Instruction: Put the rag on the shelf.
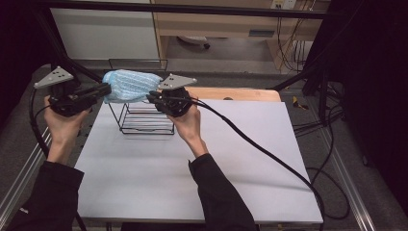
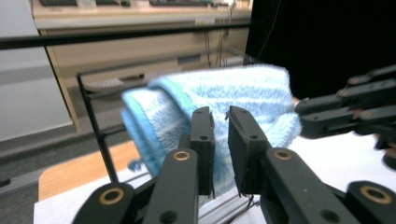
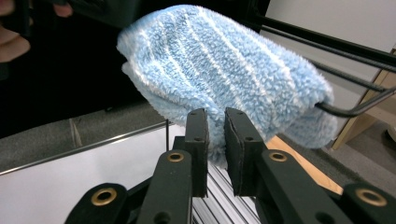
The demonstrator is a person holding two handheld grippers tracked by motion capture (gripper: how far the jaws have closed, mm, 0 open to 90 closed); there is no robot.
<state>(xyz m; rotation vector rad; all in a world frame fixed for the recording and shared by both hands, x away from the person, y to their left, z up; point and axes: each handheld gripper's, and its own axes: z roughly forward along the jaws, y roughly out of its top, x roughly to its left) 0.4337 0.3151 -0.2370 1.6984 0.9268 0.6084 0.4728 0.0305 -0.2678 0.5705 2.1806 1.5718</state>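
A fluffy light-blue towel (image 1: 130, 84) lies folded over the top of a black wire rack (image 1: 144, 122) at the back left of the white tabletop (image 1: 192, 173). My left gripper (image 1: 107, 89) meets the towel's left end. In the left gripper view its jaws (image 2: 219, 112) stand almost together with towel pile (image 2: 224, 88) pinched between them. My right gripper (image 1: 150, 97) sits at the towel's right lower edge. In its own view the jaws (image 3: 215, 114) nip the hanging hem of the towel (image 3: 219, 60). A rack wire (image 3: 355, 107) runs out from under the cloth.
A wooden board (image 1: 240, 94) lies behind the white tabletop. The right gripper's thick cable (image 1: 260, 149) trails across the table to the right edge. A black frame bar (image 1: 192, 8) crosses overhead, with a wooden desk beyond. The right gripper (image 2: 345, 112) shows at the right of the left gripper view.
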